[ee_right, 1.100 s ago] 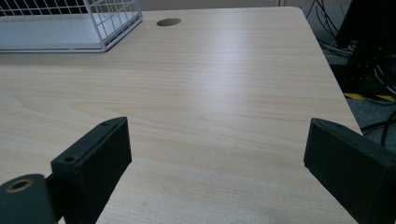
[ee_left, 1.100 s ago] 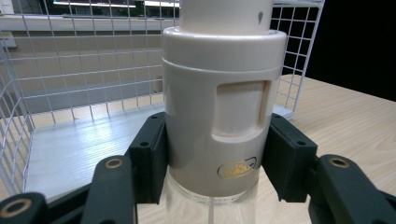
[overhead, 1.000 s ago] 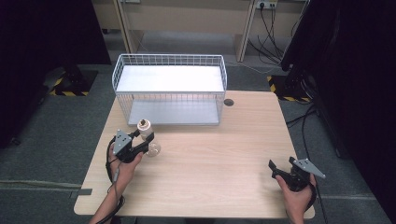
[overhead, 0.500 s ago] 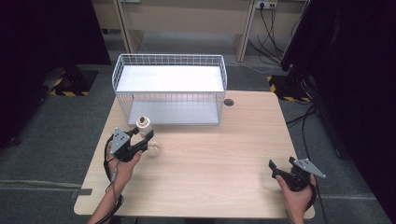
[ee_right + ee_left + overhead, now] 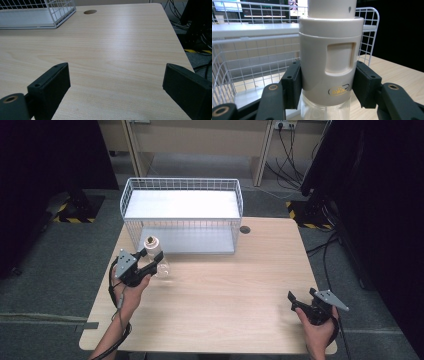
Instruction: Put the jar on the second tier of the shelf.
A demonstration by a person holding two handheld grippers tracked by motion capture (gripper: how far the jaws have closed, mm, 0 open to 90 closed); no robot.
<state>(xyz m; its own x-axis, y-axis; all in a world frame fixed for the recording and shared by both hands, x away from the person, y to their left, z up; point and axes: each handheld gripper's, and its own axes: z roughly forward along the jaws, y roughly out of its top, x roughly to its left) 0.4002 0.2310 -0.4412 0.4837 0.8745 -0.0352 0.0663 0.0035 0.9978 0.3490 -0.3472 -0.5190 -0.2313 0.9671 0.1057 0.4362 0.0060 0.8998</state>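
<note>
The left gripper (image 5: 152,262) clamps a cream-capped clear bottle (image 5: 329,67) by its cap, both pads pressed to its sides, upright just in front of the white wire basket (image 5: 182,187) at the table's ten o'clock. The right gripper (image 5: 116,90) rests at five o'clock over bare wooden table (image 5: 240,285), jaws spread wide, nothing between them.

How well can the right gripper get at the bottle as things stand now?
Probably not well. The bottle is clamped in the left gripper at the table's left side, beside the wire basket. The right gripper, jaws open, sits at the far right corner. Bare table lies between, but the left jaws cover the bottle's sides.
</note>
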